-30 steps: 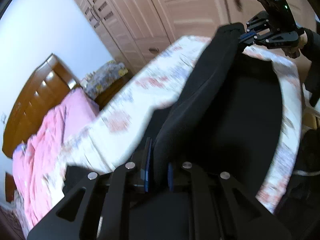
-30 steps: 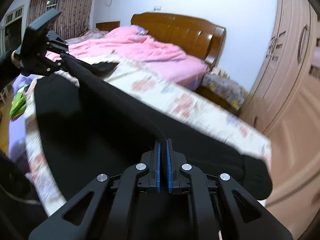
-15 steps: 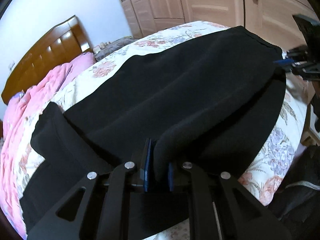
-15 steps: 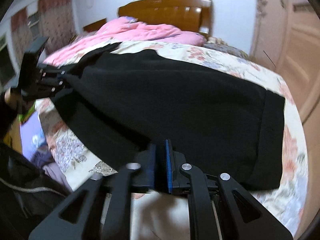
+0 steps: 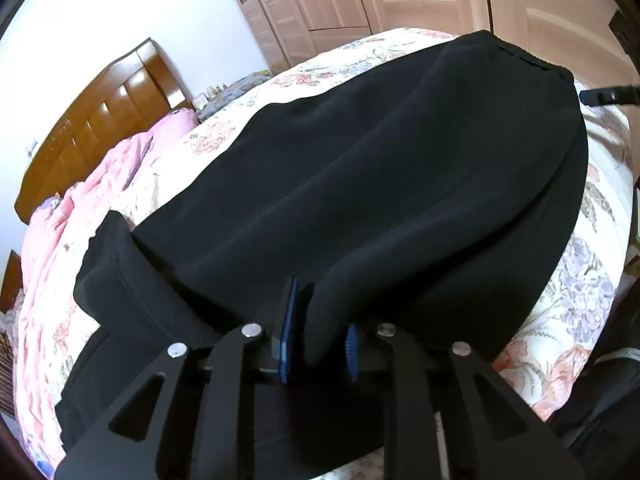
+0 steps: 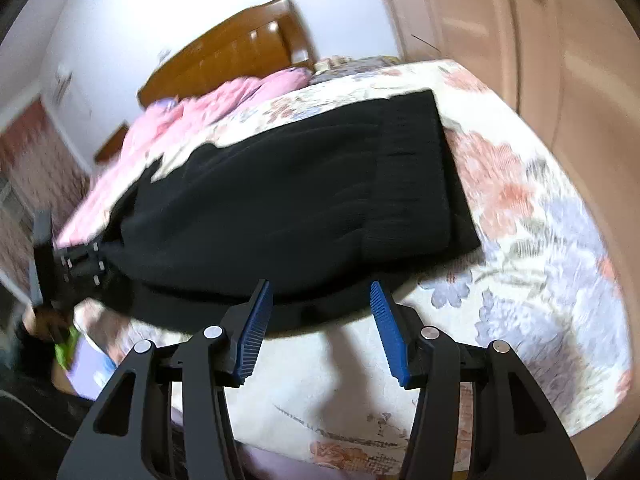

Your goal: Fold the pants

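Left gripper (image 5: 318,338) jaws pinch the pants (image 5: 360,184) fold at six o'clock, pinning it on the bed (image 6: 520,240); right gripper (image 6: 320,328) jaws spread, empty.

Bright, fisheye-warped edges; R view motion-blurred.

Left wrist view: the pants (image 5: 360,184) lie across the middle of the frame on the bedspread (image 5: 576,308), one layer folded over another. The left gripper (image 5: 318,340) sits at the bottom centre with a fold of cloth between its fingers. The headboard (image 5: 100,120) stands at upper left, the quilt (image 5: 80,216) below it, the wardrobe (image 5: 400,0) along the top. The right gripper (image 5: 608,96) pokes in at the right edge, beside the pants.
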The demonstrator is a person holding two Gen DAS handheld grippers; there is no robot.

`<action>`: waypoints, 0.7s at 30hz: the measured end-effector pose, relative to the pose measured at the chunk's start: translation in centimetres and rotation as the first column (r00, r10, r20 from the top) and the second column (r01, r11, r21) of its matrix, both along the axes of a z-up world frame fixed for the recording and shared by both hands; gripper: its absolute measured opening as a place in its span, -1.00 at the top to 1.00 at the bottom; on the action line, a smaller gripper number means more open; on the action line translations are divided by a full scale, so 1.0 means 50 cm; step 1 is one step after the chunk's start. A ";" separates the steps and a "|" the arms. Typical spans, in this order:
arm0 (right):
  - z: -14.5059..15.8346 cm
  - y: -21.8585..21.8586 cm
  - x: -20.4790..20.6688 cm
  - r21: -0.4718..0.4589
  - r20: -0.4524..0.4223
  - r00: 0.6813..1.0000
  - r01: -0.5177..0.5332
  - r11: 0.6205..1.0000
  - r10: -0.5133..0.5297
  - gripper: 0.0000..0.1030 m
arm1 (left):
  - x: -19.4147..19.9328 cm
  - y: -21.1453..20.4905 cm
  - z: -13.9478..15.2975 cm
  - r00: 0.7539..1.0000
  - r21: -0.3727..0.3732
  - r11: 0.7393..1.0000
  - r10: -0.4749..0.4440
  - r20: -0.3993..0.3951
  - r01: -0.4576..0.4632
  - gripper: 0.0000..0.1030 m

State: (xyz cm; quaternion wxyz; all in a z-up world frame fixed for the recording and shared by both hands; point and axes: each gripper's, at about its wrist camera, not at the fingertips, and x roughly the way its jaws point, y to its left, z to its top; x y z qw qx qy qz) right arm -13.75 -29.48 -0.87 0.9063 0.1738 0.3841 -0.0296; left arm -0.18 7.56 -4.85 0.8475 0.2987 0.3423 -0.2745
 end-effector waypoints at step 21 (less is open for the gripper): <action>0.027 -0.024 0.017 0.026 0.097 0.987 0.129 0.991 -0.130 0.73 | -0.037 0.008 0.034 0.994 -0.001 1.000 -0.024 0.107 0.025 0.84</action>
